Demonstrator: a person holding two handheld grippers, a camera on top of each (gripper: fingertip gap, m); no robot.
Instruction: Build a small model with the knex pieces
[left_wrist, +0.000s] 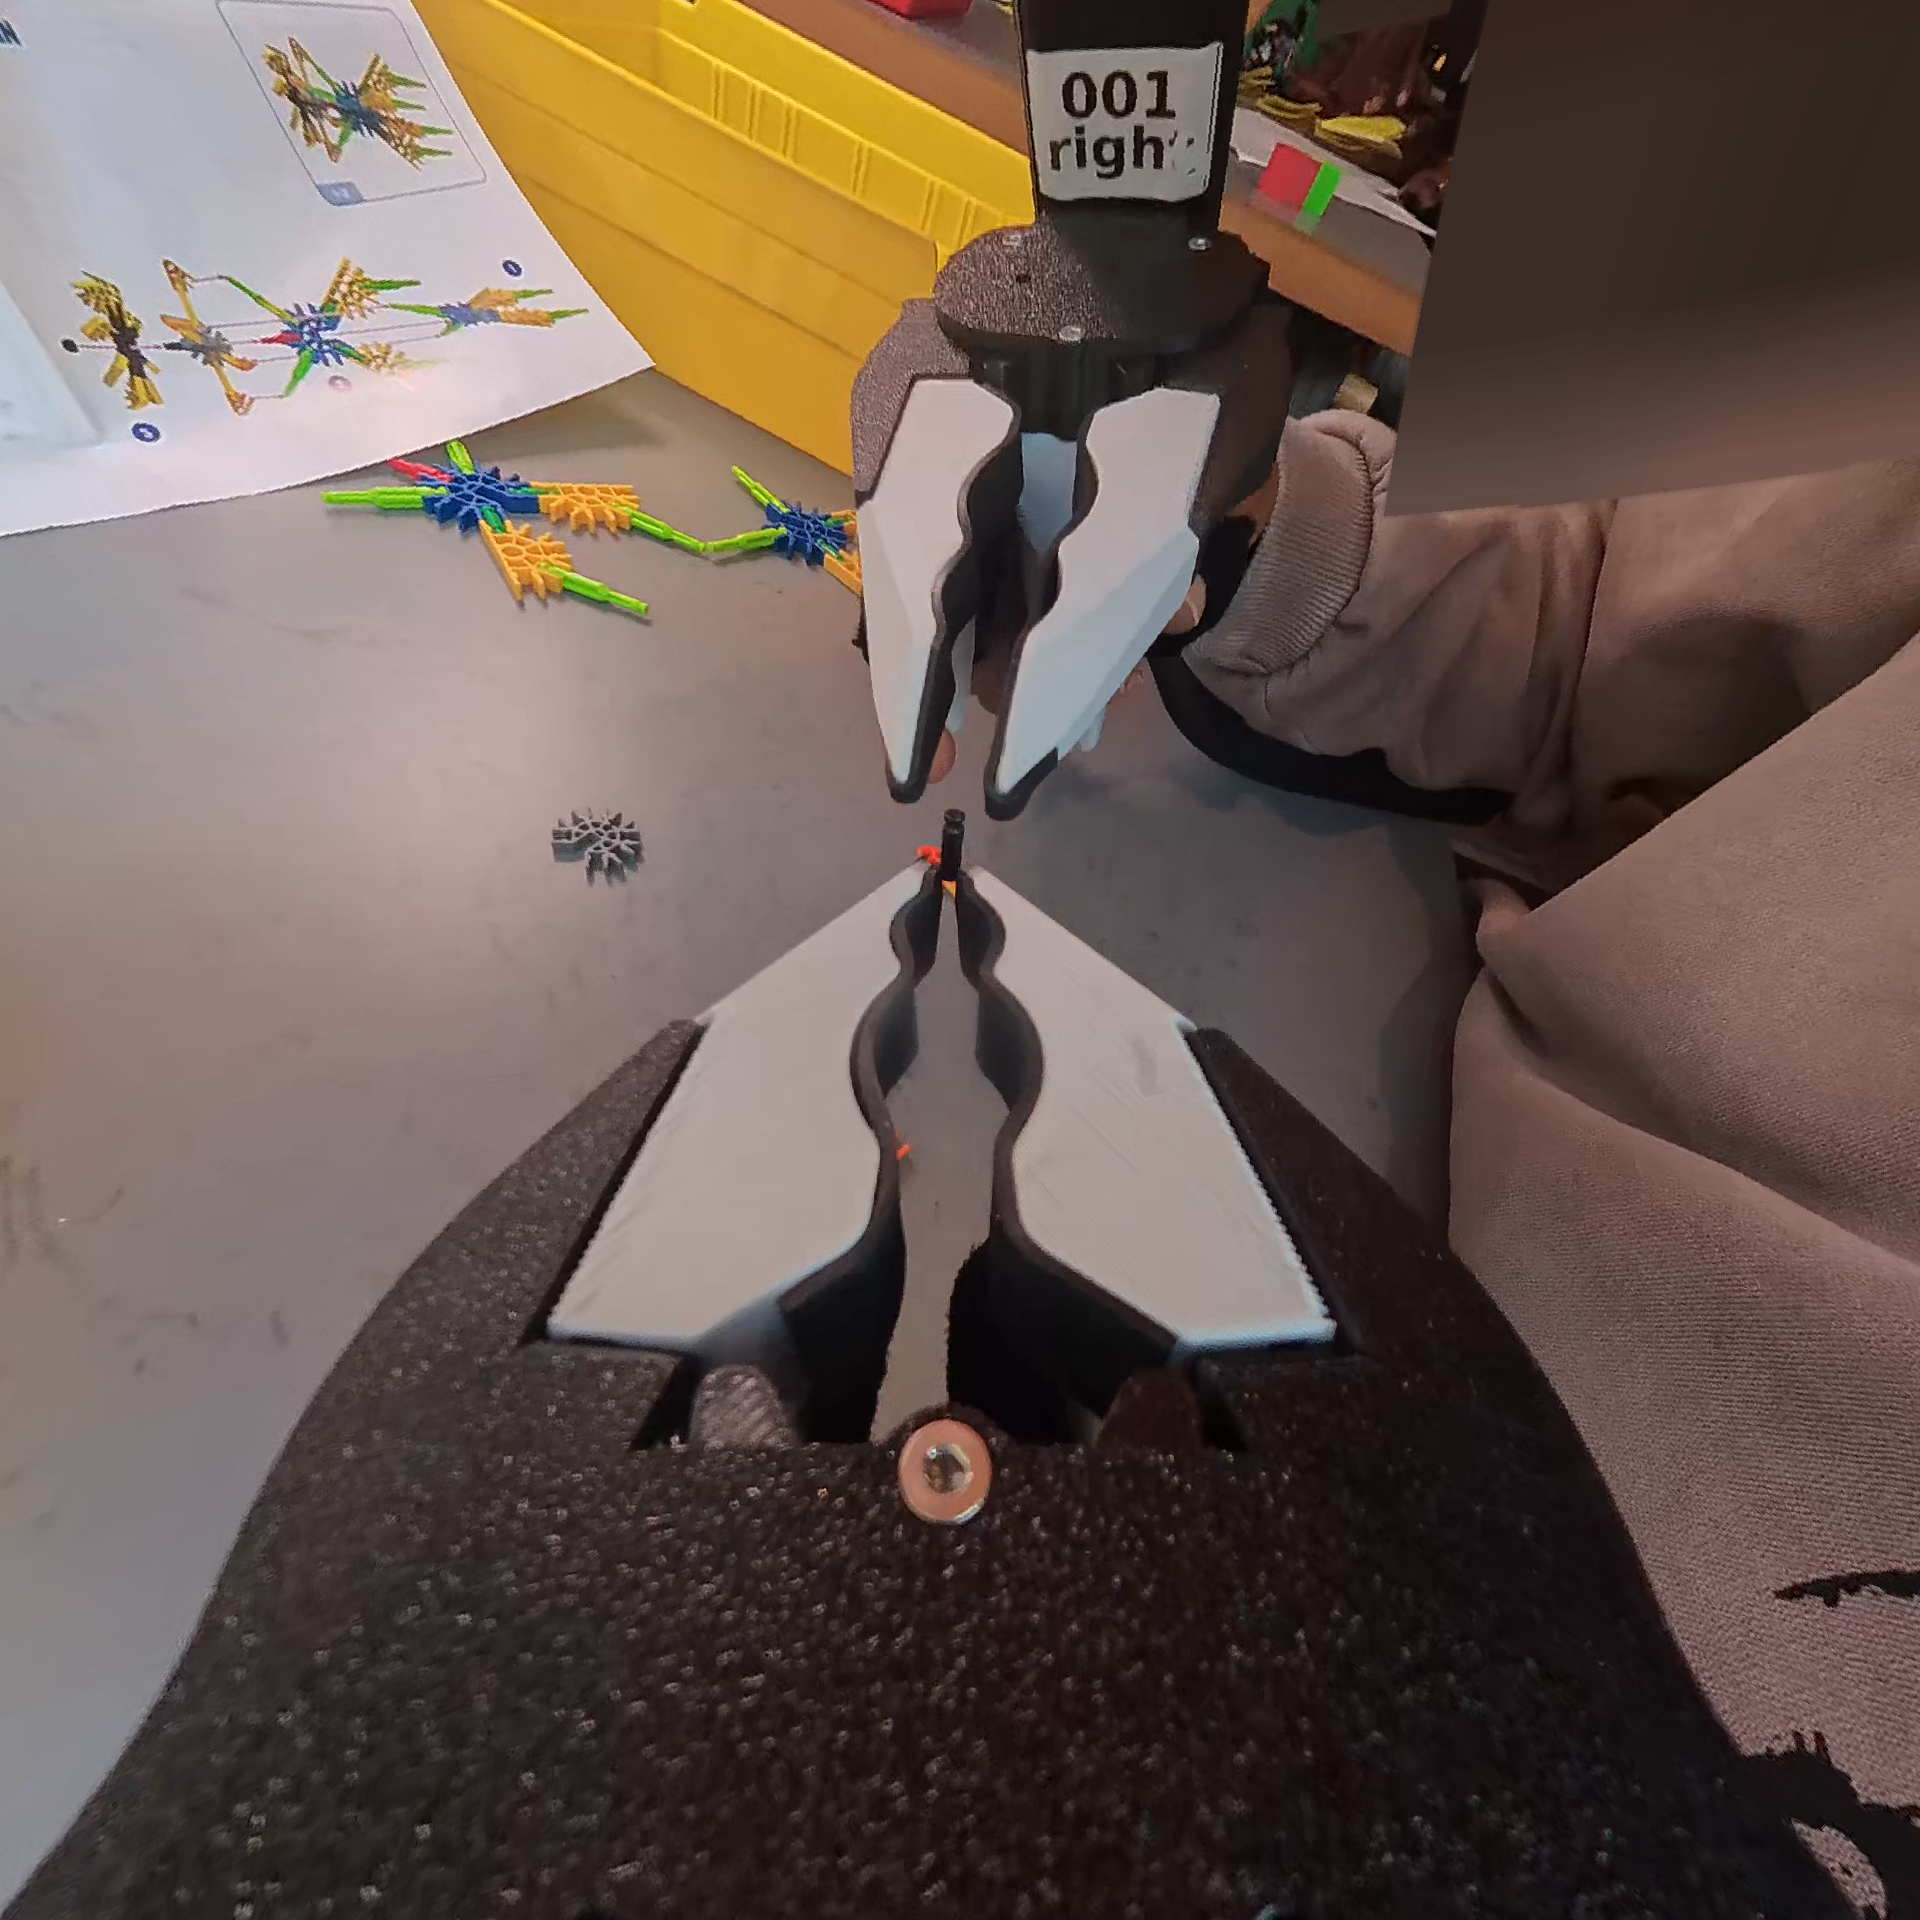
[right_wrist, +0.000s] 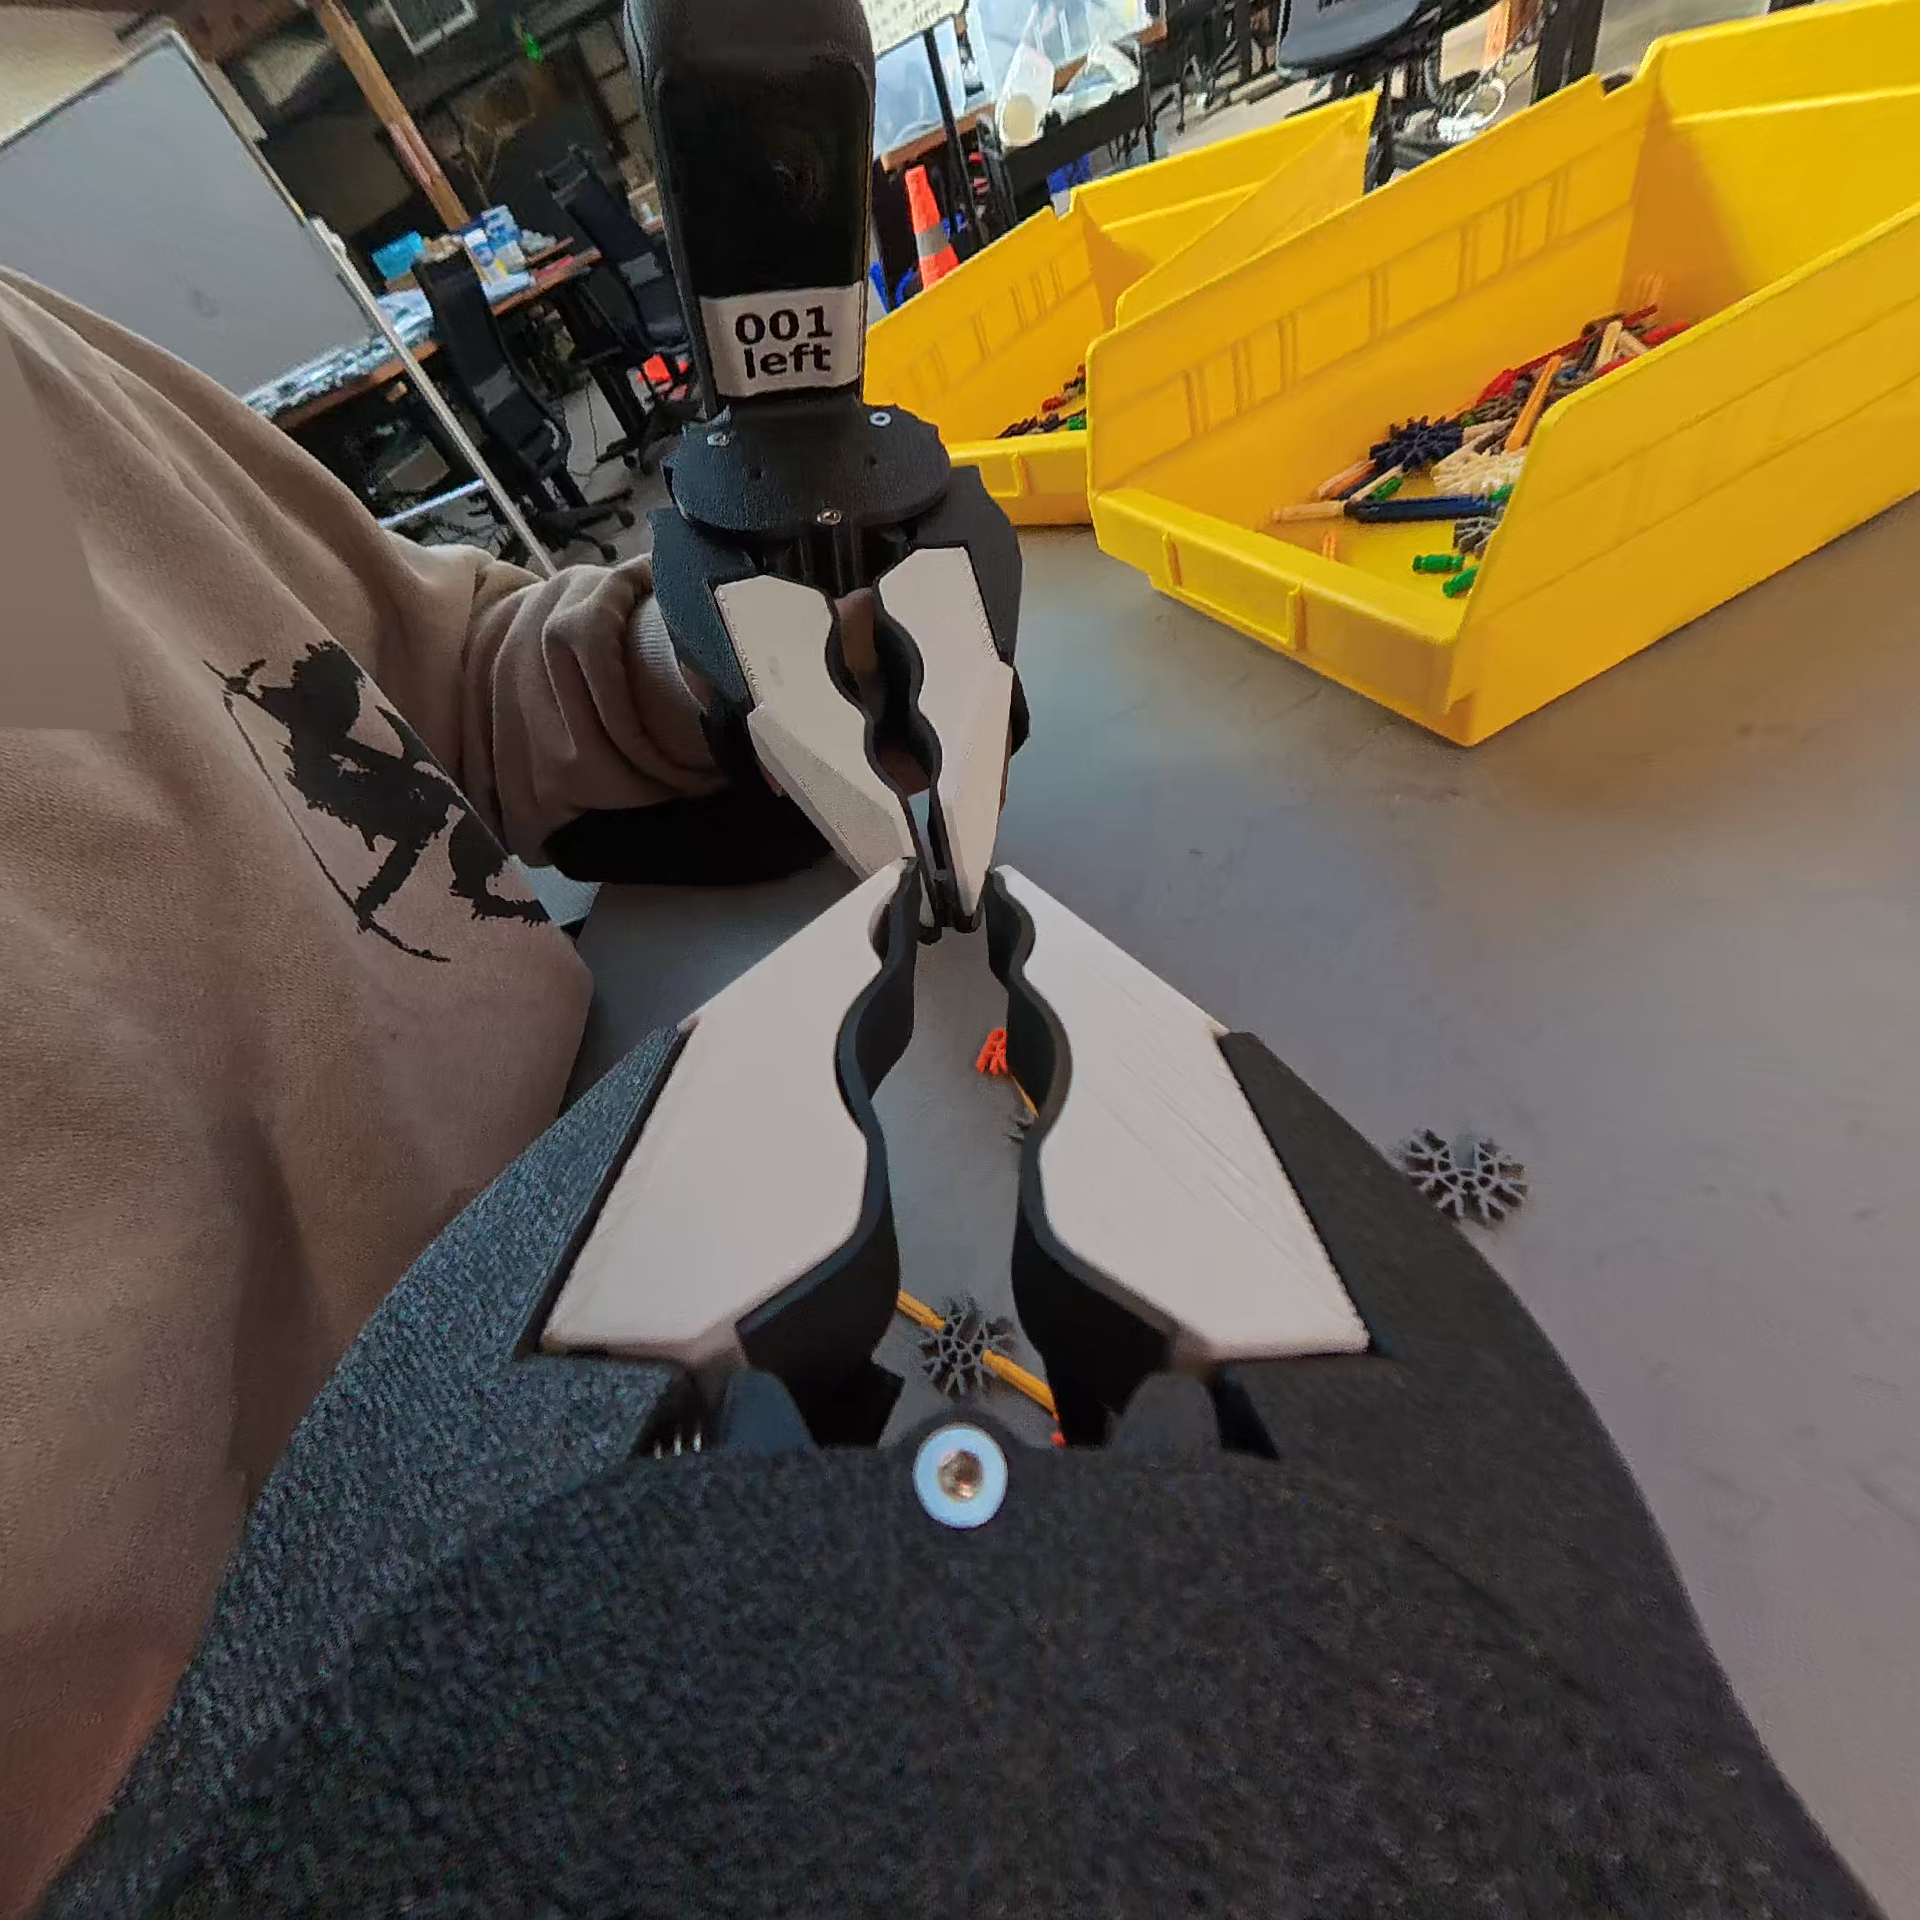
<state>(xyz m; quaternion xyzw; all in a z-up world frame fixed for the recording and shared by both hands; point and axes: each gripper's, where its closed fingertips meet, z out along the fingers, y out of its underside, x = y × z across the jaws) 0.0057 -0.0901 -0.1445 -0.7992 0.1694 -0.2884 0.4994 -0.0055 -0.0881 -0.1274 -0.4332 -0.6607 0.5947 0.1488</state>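
A dull grey bench (left_wrist: 312, 1039) is carrying two yellow plastic bins (right_wrist: 1558, 582) at its far side, the nearer one holding loose coloured rods and connectors. Behind them a workshop with office chairs, an orange cone and cluttered tables is showing. A white printed instruction sheet (left_wrist: 260, 260) is lying at the far left, with a blue, green and orange rod-and-connector assembly (left_wrist: 499, 520) just beside it and a dark grey snowflake-shaped connector (left_wrist: 597, 844) lying alone nearer. The left gripper (left_wrist: 943, 878) is standing nearly closed, pinching a thin black rod (left_wrist: 951, 836) whose end is sticking out beyond its tips. The right gripper (left_wrist: 951, 790) is pointing back at it, jaws a little apart, its tips flanking the rod's free end without visibly touching. A person's beige sleeve (left_wrist: 1455, 644) is reaching in from the right
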